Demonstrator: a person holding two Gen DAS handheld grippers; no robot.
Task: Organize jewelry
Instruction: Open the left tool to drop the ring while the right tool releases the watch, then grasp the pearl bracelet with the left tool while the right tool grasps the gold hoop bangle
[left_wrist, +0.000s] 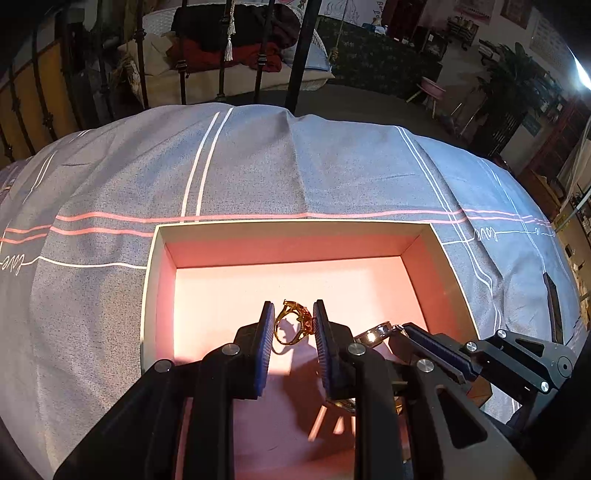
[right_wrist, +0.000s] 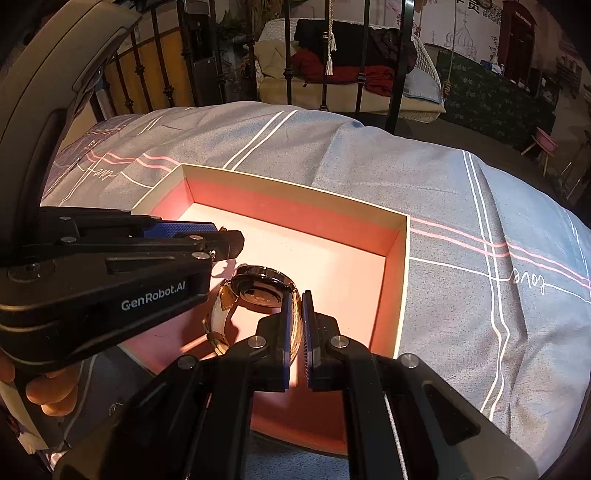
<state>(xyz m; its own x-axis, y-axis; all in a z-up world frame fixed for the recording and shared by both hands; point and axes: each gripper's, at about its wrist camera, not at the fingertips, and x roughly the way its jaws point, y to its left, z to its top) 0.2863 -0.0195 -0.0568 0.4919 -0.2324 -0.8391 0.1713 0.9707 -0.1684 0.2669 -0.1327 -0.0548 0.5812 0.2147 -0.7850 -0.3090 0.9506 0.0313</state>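
Left gripper (left_wrist: 293, 325): clenched on gold ring (left_wrist: 291, 325) over box (left_wrist: 155, 280).
Right gripper (right_wrist: 295, 325): pinched watch (right_wrist: 258, 291) band.
Risk: ring could tip out between pads; grippers crowded, could collide.

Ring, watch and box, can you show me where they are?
gold ring (left_wrist: 291, 325), left wrist view, on its band between the pads.
watch (right_wrist: 260, 290), right wrist view, on its dark face.
pink box (left_wrist: 288, 226), left wrist view, on its far rim.
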